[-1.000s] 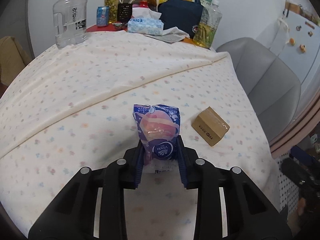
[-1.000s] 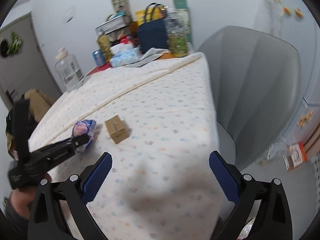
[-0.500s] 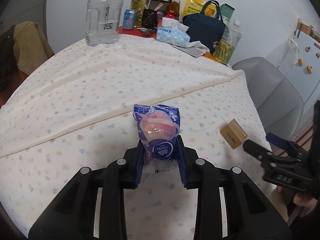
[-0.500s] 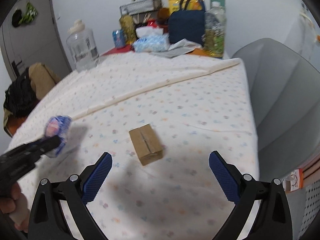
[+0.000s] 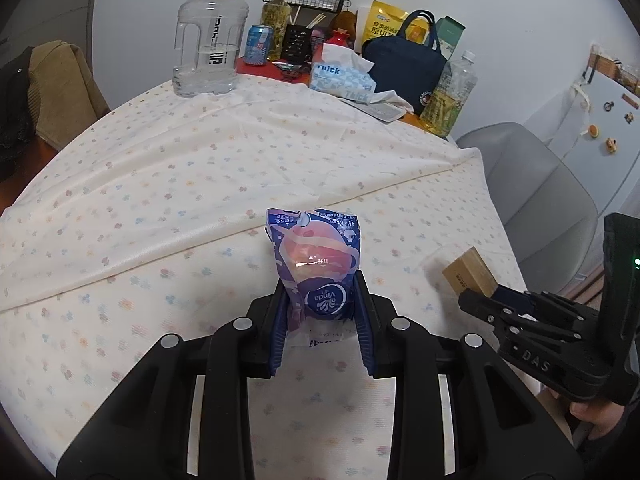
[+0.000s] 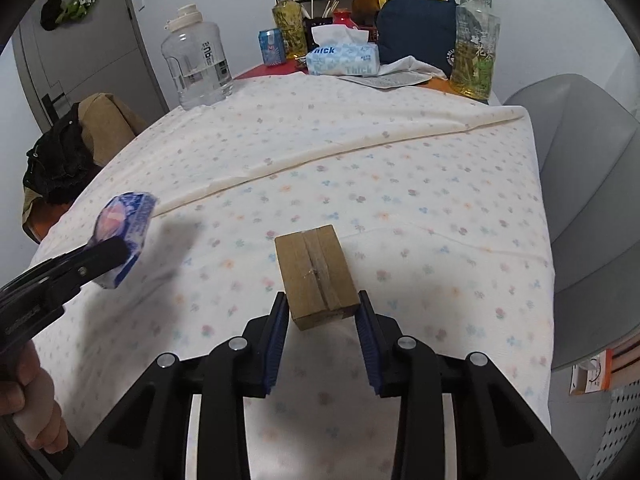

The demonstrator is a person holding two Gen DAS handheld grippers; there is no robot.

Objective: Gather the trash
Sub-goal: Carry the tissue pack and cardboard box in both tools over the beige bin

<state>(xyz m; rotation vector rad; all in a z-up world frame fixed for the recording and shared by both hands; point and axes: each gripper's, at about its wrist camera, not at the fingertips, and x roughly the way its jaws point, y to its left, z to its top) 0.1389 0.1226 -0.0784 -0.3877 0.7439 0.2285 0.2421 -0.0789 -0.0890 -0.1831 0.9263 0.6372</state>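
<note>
My left gripper (image 5: 322, 312) is shut on a blue and pink Vinda tissue packet (image 5: 316, 258) and holds it above the flowered tablecloth (image 5: 180, 200); the packet also shows at the left of the right wrist view (image 6: 124, 240). A small brown cardboard box (image 6: 316, 272) lies on the cloth near the table's right edge. My right gripper (image 6: 322, 312) has its blue pads on either side of the box's near end, closed against it. The box shows in the left wrist view (image 5: 468, 272) too.
At the far end stand a big clear water jug (image 5: 208, 36), a soda can (image 5: 259, 44), a tissue box (image 6: 344, 58), a navy bag (image 6: 412, 28) and a tea bottle (image 6: 476, 48). A grey chair (image 6: 592, 200) is to the right.
My right gripper moved forward to the cardboard box and closed its jaws from wide open onto it. My left gripper kept holding the packet while drifting left.
</note>
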